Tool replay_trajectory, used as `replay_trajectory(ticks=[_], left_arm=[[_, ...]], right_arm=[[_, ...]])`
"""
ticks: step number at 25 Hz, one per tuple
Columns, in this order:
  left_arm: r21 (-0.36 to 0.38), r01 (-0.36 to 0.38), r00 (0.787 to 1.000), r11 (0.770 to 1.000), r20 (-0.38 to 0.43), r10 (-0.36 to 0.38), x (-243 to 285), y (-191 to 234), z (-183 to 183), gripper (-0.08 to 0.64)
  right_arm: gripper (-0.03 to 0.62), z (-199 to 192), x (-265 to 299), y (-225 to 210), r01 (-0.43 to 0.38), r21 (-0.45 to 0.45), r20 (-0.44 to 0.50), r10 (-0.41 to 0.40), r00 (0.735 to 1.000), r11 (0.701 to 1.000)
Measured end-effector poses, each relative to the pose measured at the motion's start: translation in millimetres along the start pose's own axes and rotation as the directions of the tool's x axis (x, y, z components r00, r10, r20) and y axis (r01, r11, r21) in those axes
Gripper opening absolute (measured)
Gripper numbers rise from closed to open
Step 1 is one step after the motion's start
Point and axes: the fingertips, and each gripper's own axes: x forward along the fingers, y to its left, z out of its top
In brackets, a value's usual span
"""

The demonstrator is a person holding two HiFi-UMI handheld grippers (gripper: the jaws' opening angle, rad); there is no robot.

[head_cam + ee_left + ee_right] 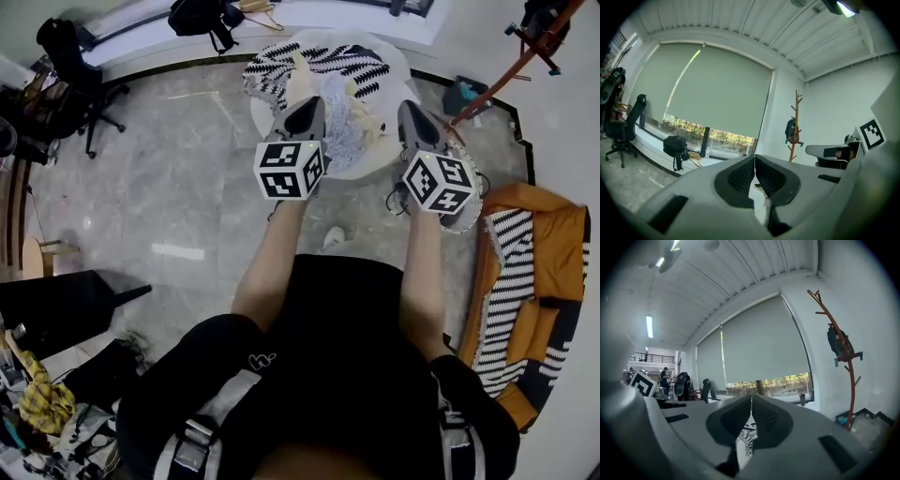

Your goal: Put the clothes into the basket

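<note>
Black shirt [328, 356] below; left tongs [309, 103] and right tongs [406, 106] clenched on patterned garment [345, 131] over basket [401, 67]

Grey marble floor [178, 187], a blind-covered window [712, 89], wooden coat stand [851, 380], seemingly an office chair [626, 124]

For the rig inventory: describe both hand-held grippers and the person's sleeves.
The left gripper and right gripper are grey tapered shells with black textured pads. Each carries a white cube printed with black square markers. No cables show. The black top has short sleeves; forearms uncovered.
</note>
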Motion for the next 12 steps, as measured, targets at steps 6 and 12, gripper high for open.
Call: replay_trajectory(ticks=[6,12], left_arm=[[-0.001,-0.019,0.998,1.0,-0.063,0.019,45.3,23.5,-13.1,0.009],[-0.032,-0.031,0.99,0.999,-0.142,0.026,75.0,53.1,-37.3,0.009]], right_arm=[[0.014,-21.1,52.7,-18.3,-0.008,-0.065,-0.063,0.003,0.998,0.998],[0.014,-62.6,84.2,-24.7,-0.008,0.047,-0.138,0.015,0.99,0.999]])
